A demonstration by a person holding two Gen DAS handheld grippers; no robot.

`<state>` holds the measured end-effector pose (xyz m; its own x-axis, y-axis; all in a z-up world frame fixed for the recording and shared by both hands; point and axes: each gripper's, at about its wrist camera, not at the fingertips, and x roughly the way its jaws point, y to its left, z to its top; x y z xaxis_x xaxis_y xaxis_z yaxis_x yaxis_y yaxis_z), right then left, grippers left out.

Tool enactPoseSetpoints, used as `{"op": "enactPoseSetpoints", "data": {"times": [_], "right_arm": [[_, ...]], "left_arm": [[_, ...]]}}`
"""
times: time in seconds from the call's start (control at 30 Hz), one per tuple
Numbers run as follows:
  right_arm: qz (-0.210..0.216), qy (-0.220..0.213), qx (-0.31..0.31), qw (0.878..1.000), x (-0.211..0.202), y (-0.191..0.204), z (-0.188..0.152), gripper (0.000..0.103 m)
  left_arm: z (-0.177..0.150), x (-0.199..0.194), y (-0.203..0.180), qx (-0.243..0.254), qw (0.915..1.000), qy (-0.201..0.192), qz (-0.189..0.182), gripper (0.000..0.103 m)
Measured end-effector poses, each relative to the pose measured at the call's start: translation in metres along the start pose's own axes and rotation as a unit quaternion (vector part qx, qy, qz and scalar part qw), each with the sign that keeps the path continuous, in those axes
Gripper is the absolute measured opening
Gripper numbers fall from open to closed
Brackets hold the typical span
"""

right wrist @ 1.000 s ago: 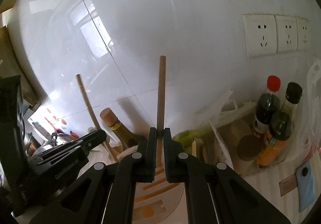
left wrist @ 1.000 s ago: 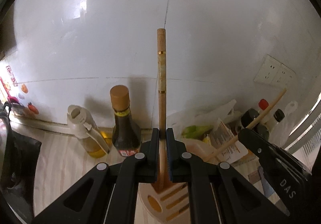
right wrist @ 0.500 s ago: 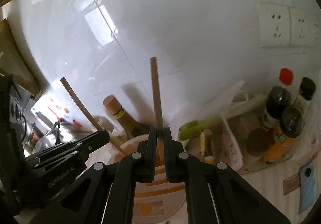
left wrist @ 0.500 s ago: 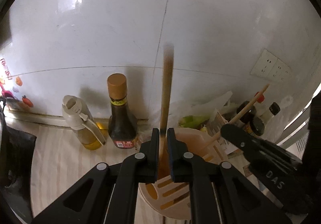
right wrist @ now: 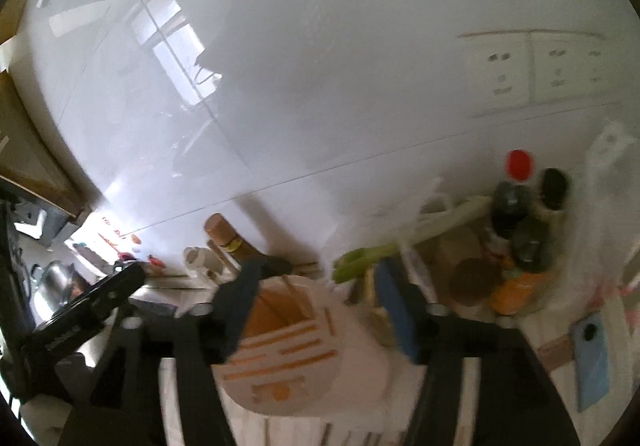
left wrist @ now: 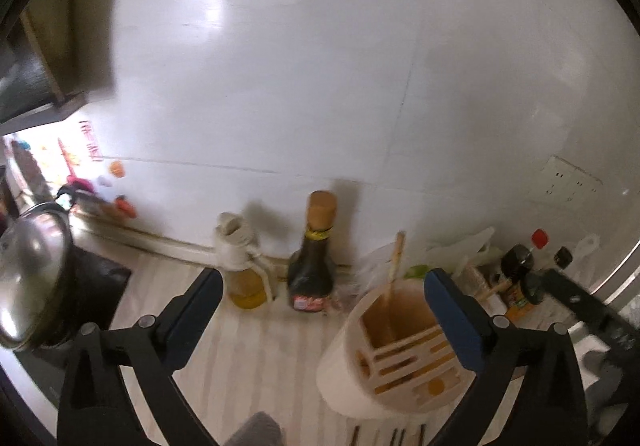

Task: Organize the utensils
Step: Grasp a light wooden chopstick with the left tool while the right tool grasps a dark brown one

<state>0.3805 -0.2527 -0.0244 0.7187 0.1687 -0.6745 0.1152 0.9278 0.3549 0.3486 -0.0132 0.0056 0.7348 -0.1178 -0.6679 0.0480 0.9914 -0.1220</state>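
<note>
Left wrist view first: my left gripper is spreading wide, jaws opening right now, and nothing is pinched between the blue pads. The white utensil holder stands on the striped counter, low and right of centre, its rim just inside the right-hand finger. One wooden chopstick stands in the holder's open compartment, leaning a little, free of my jaws. Behind the gap between the fingers I see a dark sauce bottle and a pale oil jug against the white tiled wall, both close to the holder. To the left a steel pot lid crowds the edge. The counter strip between the left finger and the holder is bare. Far right, the other gripper's black arm comes in beside a cluster of small bottles.

Right wrist view, quite blurred: my right gripper is also opening, and it grips nothing. The holder sits straight between the fingers, with a chopstick standing in its back compartment. The left finger overlaps the holder's rim in the picture; I cannot tell whether it touches. Right of the holder a green stalk vegetable and condiment bottles pack the counter. A blue phone lies at the far right. The left gripper's body crowds the left side.
</note>
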Motion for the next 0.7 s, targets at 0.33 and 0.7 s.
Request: {"op": "enactPoseSetpoints", "data": {"times": [0.33,0.7], "right_arm": [[-0.073,0.056,0.014,0.996,-0.026,-0.037,-0.064,0.097],[-0.105,0.285,0.045,0.952,0.06,-0.076,-0.201,0.049]], "left_arm": [[-0.092,0.003,0.016,0.011,0.9952,0.077,0.059,0.103],[-0.207,0.057,0.037,0.03,0.9679,0.229,0.1,0.09]]}}
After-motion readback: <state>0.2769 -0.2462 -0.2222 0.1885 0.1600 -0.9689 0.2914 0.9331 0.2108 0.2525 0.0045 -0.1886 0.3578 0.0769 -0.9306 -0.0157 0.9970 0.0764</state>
